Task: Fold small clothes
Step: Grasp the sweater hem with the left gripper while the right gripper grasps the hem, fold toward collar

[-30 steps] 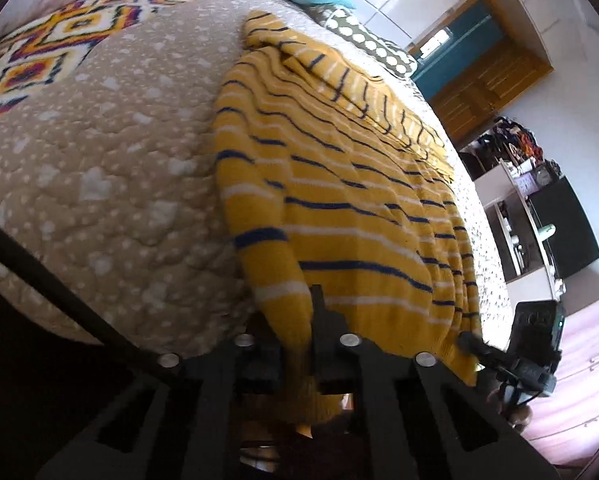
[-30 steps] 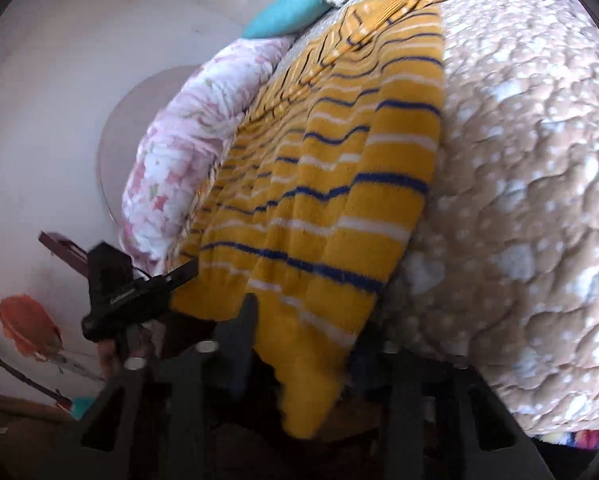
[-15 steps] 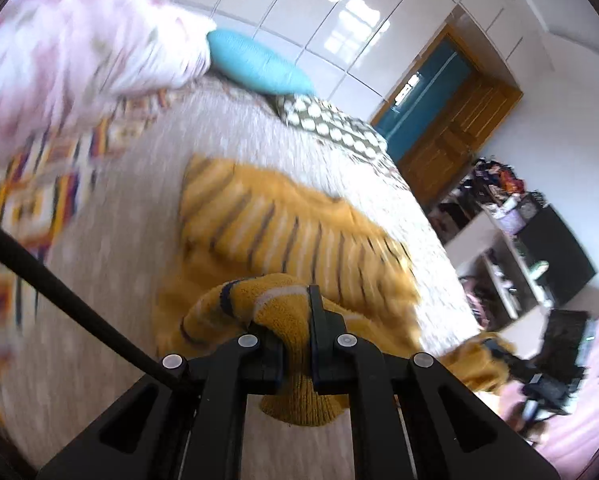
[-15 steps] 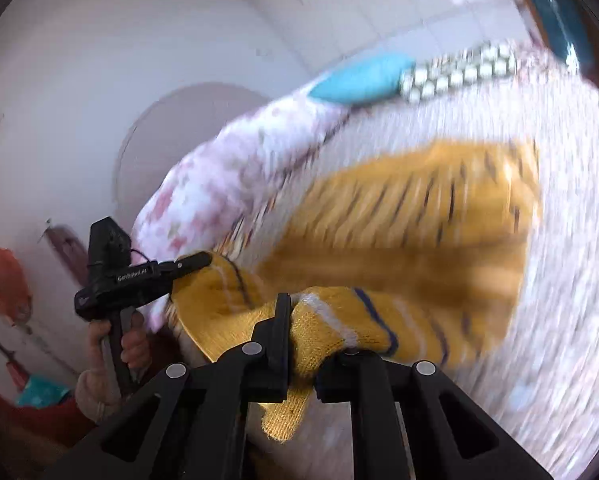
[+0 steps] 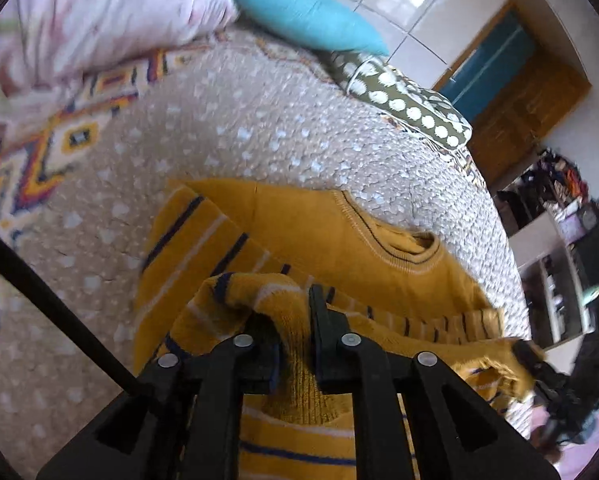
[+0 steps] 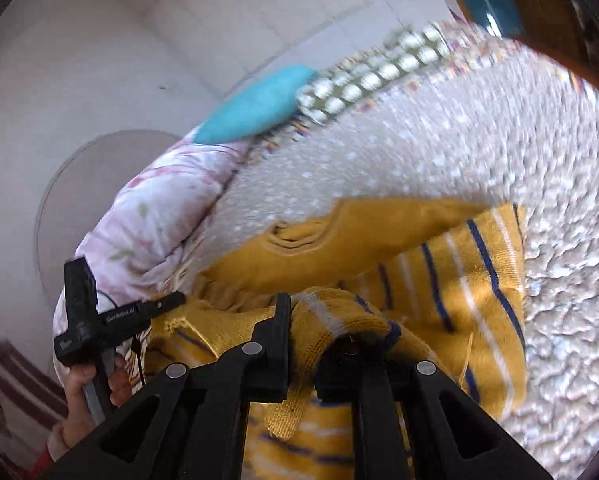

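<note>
A mustard-yellow knitted sweater with navy and white stripes [image 5: 351,248] lies on the bed's beige quilted bedspread dotted with white [image 5: 235,136]. Its plain yellow upper part and ribbed neckline lie flat on the quilt, while the striped lower part is lifted and doubled over toward the collar.

The left hand-held gripper [image 5: 295,332] is clamped narrow on a bunched fold of the sweater's striped hem; knit fills the gap between its black fingers [image 5: 325,332] and hangs below them. The right hand-held gripper [image 6: 311,340] is likewise closed on a thick roll of the same hem, the fabric draped over and between its jaws, with a loose corner hanging beneath.

In the right wrist view the left hand-held gripper shows at the left edge, its tip pinching the sweater's edge, held by a bare hand [image 6: 79,384]. In the left wrist view the other gripper appears at the lower right, blurred, touching the sweater's far hem.

At the head of the bed sit a turquoise cushion [image 5: 299,12], an olive pillow with white polka dots [image 5: 403,104] and a bundled pink floral duvet [image 5: 99,16]. A geometric-patterned blanket in orange, navy and white [image 5: 39,152] lies beside the sweater on the left. A wooden door [image 5: 527,96] stands beyond.
</note>
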A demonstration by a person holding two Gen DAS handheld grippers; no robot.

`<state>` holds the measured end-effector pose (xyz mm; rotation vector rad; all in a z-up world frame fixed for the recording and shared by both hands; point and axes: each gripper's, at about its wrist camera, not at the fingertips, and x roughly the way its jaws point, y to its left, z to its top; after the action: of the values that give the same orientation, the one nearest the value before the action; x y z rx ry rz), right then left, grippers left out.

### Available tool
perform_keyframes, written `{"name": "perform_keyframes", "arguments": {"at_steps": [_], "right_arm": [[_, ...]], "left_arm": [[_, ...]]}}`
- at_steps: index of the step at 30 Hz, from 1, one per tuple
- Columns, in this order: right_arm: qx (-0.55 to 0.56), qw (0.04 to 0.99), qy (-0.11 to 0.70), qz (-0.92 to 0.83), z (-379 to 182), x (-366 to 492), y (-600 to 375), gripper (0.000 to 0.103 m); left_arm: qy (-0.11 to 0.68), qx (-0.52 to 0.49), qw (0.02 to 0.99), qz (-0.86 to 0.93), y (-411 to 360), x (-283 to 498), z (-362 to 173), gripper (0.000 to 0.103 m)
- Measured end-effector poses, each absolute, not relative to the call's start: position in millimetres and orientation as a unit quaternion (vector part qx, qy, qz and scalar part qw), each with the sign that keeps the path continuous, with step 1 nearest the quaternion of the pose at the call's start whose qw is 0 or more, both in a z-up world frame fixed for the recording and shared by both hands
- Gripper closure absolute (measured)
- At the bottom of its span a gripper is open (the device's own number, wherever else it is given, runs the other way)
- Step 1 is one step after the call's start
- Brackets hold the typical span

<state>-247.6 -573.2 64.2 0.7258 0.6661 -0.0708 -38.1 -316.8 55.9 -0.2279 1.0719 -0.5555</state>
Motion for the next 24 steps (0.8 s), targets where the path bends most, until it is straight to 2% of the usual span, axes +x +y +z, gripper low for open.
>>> {"name": "perform_keyframes", "arguments": {"at_steps": [2,4,6,11,12,13,15,20,24], "right_arm": [[0.378,0.866,0.325,-0.04,51.7,-235.4,-590.1,0.085],[0.405,0.853,0.325,-0.043,41.4,-227.3,-604.6,0.059],[0.435,0.841,0.317,-0.046,31.8,-218.4,-619.7,0.049],[0.458,0.829,0.312,-0.073,26.6,-209.3,-637.6,0.049],[0.452,0.832,0.312,-0.079,30.2,-208.7,-638.7,0.048],[0.441,0.837,0.313,-0.089,35.6,-208.9,-639.1,0.047],[0.414,0.848,0.314,-0.106,46.5,-213.3,-637.0,0.038],[0.372,0.865,0.318,-0.108,63.7,-235.2,-621.8,0.038],[0.328,0.879,0.33,-0.104,73.7,-256.3,-600.8,0.038]], "left_arm": [[0.512,-0.148,0.8,-0.276,-313.6,-28.3,51.8,0.081],[0.512,-0.181,0.787,-0.291,-308.6,-23.5,52.2,0.069],[0.51,-0.215,0.774,-0.308,-302.5,-21.4,54.9,0.062],[0.506,-0.236,0.766,-0.32,-291.6,-24.5,67.6,0.056],[0.5,-0.238,0.77,-0.316,-287.6,-25.4,72.5,0.045],[0.491,-0.241,0.779,-0.308,-281.6,-26.7,78.8,0.029],[0.457,-0.256,0.808,-0.27,-263.1,-27.3,94.1,0.018],[0.447,-0.226,0.835,-0.226,-241.8,-31.0,116.2,0.018],[0.444,-0.145,0.861,-0.2,-236.9,-66.5,131.5,0.018]]}}
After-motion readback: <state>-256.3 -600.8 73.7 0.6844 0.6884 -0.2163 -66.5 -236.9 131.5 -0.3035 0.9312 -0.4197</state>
